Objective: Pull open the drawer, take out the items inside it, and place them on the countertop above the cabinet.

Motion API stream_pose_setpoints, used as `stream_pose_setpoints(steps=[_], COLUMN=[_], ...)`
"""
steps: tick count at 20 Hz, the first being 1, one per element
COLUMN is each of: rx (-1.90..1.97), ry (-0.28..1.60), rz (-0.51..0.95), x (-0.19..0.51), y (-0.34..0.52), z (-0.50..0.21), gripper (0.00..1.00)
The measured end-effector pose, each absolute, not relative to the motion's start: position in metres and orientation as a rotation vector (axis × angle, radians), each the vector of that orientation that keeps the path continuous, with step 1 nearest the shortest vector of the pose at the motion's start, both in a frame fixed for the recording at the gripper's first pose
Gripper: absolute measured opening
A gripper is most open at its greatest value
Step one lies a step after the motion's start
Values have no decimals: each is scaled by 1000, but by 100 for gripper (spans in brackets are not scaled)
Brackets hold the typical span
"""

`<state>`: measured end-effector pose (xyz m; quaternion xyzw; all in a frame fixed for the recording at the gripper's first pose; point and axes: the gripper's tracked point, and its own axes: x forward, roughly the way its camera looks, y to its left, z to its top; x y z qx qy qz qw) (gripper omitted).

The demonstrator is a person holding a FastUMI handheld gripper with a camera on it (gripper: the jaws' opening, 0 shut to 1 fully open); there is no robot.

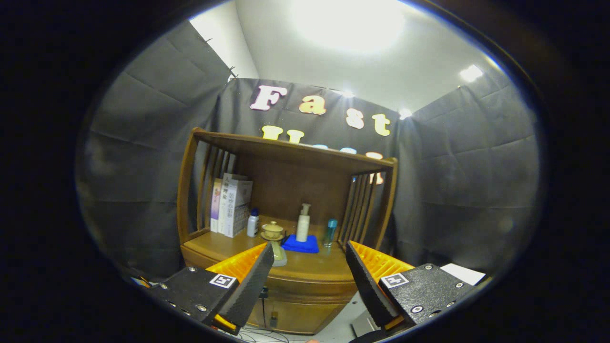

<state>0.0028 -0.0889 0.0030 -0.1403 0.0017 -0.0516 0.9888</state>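
The gripper hangs wide open with nothing between its fingers, the two of them spread well apart and aimed at a wooden cabinet just ahead. Between the fingers and below their tips shows the cabinet's rounded front with the drawer, whose face sits flush under the countertop; what lies inside it cannot be seen. A dark cable hangs down the cabinet front, and pale floor shows beside the cabinet's foot. The countertop's curved front edge runs between the fingertips, with a bare stretch of wood in the middle of it. Just beside the left fingertip rests a pale oblong object, hard to name. Beyond the fingers, on the countertop, stand a small lidded cup on a saucer, a white bottle with a blue cap, a pump bottle upright on a blue cloth, and a teal bottle near the right slats. Further left, upright boxes and books lean by the slatted side. A wooden shelf frame with slatted sides and a top board roofs the countertop, leaving open room under it. Behind it all hang black cloth walls, and above them a white ceiling with bright lamps.
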Motion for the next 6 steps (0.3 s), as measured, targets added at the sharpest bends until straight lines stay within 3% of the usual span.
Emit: stream_pose_setpoints(steps=[6], rx=[-415], ry=[8], rz=[-132], x=[-2], y=[-96], z=[4], gripper=[94])
